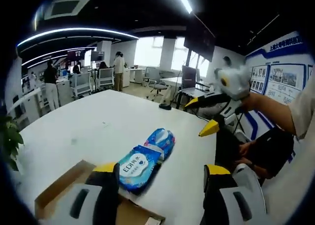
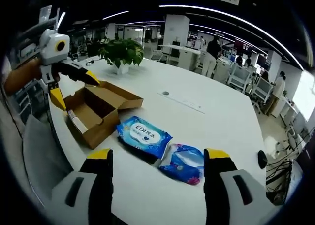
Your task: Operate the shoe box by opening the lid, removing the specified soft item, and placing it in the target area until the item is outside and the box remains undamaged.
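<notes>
Box open on table, lid intact. Two soft packs lie outside, just beside it, pres. target area. Left tongs and right tongs both agape, empty, clear of packs.

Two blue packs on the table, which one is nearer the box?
The wipes pack with the white label, lying next to the open cardboard box. The other blue pack, darker and crumpled, lies on its far side, away from the box.
</notes>
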Available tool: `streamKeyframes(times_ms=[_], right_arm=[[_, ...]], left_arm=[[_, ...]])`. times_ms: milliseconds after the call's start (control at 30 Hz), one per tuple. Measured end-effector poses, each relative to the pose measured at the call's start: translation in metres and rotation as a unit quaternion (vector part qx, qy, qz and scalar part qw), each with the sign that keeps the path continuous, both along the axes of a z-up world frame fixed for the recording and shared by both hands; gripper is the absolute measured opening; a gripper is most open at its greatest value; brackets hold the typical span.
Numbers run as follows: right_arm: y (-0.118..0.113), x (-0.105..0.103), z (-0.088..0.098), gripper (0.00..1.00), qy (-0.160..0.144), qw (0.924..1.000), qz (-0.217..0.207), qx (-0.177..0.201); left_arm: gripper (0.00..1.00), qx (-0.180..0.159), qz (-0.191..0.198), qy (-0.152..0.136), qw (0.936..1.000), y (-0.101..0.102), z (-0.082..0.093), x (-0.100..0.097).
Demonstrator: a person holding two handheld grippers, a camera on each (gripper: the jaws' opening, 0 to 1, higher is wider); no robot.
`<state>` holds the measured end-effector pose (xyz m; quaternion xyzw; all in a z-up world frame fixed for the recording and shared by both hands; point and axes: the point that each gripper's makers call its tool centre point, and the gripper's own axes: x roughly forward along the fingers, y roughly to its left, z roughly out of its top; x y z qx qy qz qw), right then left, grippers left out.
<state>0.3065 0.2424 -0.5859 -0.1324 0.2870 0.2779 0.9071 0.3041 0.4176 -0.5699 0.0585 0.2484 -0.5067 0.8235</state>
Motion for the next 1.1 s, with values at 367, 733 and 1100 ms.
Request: streamKeyframes(times_ms=[367, 733, 1100], right_arm=[[0.037, -0.007, 0.008, 0.76, 0.000, 0.9997, 0.023, 0.012], [0.089, -0.011, 0.002, 0.75, 0.006, 0.9961, 0.088, 0.004], [0.140, -0.008, -0.004, 0.73, 0.015, 0.9839, 0.178, -0.014]], left_arm=[[0.79, -0.005, 0.037, -0.018, 0.9992, 0.061, -0.001, -0.005], [0.87, 0.011, 0.087, -0.032, 0.9956, 0.129, -0.008, -0.015], [0.96, 0.016, 0.138, -0.029, 0.9899, 0.183, -0.016, -0.027]])
